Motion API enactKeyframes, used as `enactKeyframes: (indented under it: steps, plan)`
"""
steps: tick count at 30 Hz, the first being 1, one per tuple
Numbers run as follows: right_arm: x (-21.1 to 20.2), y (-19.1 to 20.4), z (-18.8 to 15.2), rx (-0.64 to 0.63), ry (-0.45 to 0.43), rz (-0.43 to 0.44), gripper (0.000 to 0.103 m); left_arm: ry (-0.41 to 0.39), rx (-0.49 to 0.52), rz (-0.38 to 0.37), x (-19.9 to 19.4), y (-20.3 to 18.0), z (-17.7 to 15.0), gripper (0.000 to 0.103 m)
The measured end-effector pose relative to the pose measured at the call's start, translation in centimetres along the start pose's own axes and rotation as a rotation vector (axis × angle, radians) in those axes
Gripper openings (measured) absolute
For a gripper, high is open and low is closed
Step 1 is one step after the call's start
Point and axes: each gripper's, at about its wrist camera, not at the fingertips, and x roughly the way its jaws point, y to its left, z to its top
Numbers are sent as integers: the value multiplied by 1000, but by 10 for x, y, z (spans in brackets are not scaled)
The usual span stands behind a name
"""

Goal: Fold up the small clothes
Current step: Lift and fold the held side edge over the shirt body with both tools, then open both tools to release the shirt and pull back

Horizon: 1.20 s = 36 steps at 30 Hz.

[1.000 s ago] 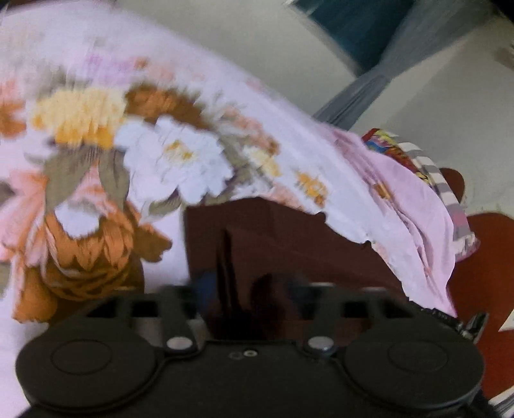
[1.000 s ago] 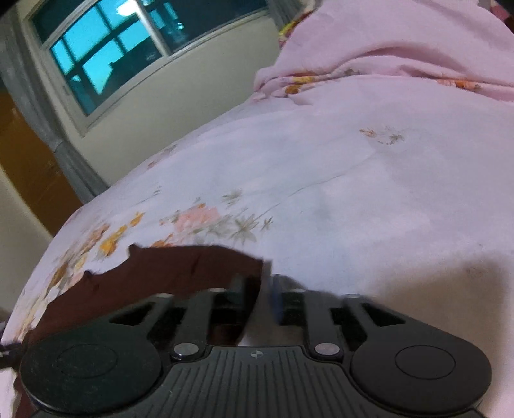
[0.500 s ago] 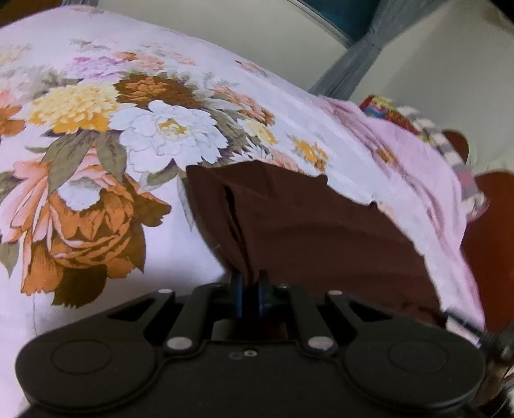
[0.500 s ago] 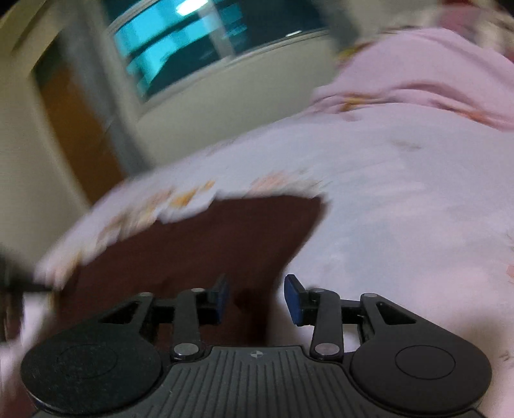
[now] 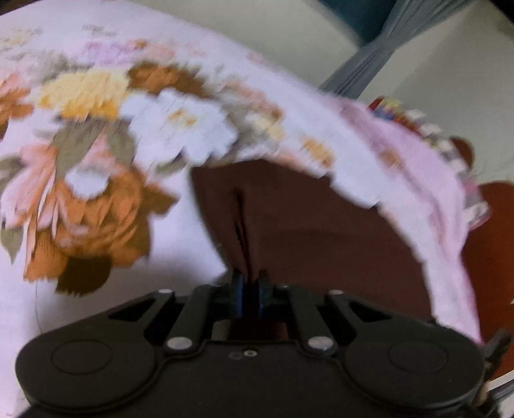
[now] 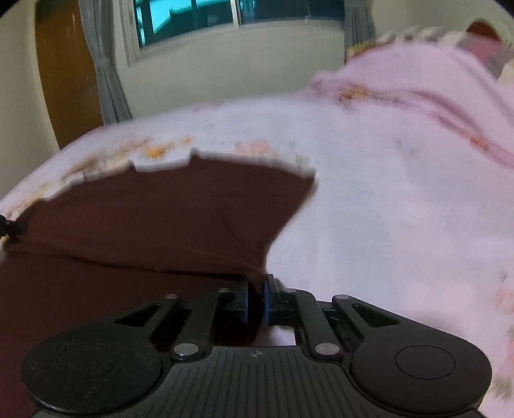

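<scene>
Change: right gripper (image 6: 255,300) jaws just closed onto the cloth's corner.
Left gripper (image 5: 250,291): seemingly pinching a fold, though blurred.
Brown garment (image 6: 167,218): lower centre, on floral bedsheet (image 5: 96,154).

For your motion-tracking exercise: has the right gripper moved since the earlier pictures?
Yes. The right gripper has swung so the window now sits centred and level, and its jaws have just closed on the corner of the brown cloth.

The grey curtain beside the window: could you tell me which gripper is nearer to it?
Cannot tell: neither view settles it. Left gripper and right gripper both pinch the brown garment on the bed, well short of the curtain.
</scene>
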Motion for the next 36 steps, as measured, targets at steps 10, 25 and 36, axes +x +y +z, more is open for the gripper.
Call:
enactKeyframes:
  steps: [10,25,36]
  plan:
    - [-23,4,24,46,-178,92,41,-213,267,269,-42,-64,-20,50]
    - [22,17,55,-64,-66,18,30,-233,375,421,-9,-81,-19,51]
    - [56,0,69,-10,-31,-49,30,-161,359,434,17,-69,-5,62]
